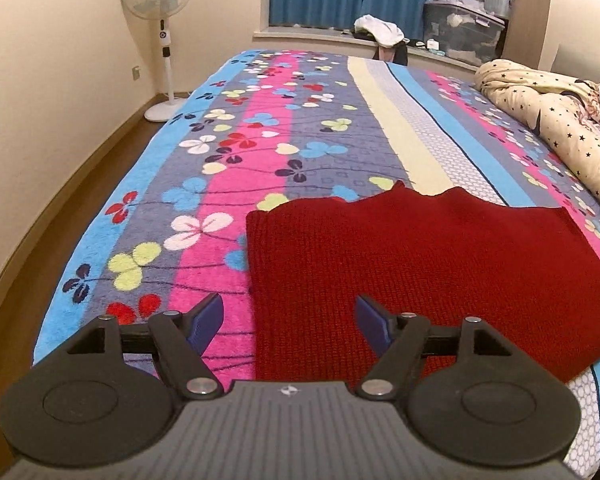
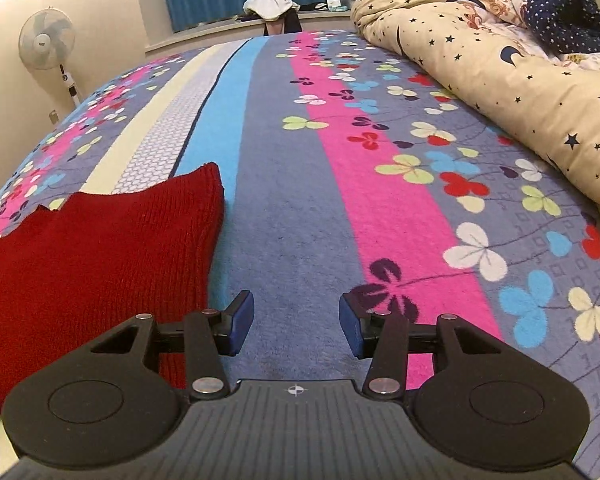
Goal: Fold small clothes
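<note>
Red knit garment lies flat on the bed, near edge | left gripper wide open over its left edge, empty | right gripper open, empty, just right of it | step: pre-grasp | next: you pinch both near corners.

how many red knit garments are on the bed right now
1: the red knit garment lies flat on the floral blanket near its front edge, ahead of the open left tool. The star-print duvet could hide others.
</note>
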Action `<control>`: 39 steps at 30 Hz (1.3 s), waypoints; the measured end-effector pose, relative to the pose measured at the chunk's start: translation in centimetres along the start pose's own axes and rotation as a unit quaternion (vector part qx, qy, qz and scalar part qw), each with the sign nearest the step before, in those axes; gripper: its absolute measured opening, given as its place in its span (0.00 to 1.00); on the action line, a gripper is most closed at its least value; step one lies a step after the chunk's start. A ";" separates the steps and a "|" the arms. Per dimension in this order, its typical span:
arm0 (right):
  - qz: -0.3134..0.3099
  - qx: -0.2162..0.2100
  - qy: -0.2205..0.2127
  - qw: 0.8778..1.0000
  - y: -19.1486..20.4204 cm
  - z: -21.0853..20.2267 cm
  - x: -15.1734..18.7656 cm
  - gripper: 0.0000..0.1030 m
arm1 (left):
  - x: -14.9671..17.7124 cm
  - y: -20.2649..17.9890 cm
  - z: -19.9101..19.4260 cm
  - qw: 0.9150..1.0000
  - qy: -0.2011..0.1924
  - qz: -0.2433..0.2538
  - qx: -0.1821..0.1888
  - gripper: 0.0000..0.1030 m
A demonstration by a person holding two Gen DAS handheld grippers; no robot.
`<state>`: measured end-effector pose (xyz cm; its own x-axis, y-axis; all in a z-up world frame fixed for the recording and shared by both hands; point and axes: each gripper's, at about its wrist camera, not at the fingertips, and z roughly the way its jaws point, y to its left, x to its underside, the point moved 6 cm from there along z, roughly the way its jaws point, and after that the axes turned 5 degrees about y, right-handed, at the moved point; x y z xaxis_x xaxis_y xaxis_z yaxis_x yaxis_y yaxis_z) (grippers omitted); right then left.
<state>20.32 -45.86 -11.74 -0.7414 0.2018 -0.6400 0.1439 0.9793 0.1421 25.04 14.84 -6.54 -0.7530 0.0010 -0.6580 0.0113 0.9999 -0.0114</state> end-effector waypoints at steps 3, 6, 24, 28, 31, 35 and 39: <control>-0.004 0.001 0.000 1.000 0.2 0.1 0.0 0.48 | 0.0 -0.2 0.0 1.000 -0.001 0.002 0.002 0.76; -0.003 -0.005 -0.005 1.000 0.6 -0.1 -0.1 0.48 | -0.1 -0.3 0.0 1.000 -0.001 0.000 0.006 0.76; -0.135 -0.062 0.027 0.989 7.5 0.8 1.6 0.51 | -0.2 -1.1 0.4 1.000 0.002 0.005 0.012 0.76; -0.128 -0.059 0.016 0.990 7.4 0.6 1.4 0.51 | -0.2 -1.0 0.5 1.000 0.002 0.003 0.012 0.76; -0.122 -0.055 0.009 0.991 7.1 0.5 1.2 0.51 | -0.2 -0.9 0.4 1.000 0.001 0.003 0.013 0.76; -0.107 -0.051 -0.008 0.993 6.6 0.0 0.7 0.51 | -0.2 -0.9 0.4 1.000 0.000 0.003 0.013 0.76; -0.092 -0.046 -0.034 0.994 6.2 -0.8 0.2 0.50 | -0.1 -0.9 0.5 1.000 0.002 0.005 0.011 0.76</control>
<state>20.57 -39.73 -10.35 -0.7029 0.0221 -0.7109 -0.0532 0.9951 0.0836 25.47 13.97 -6.84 -0.7548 0.0116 -0.6559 0.0331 0.9992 -0.0204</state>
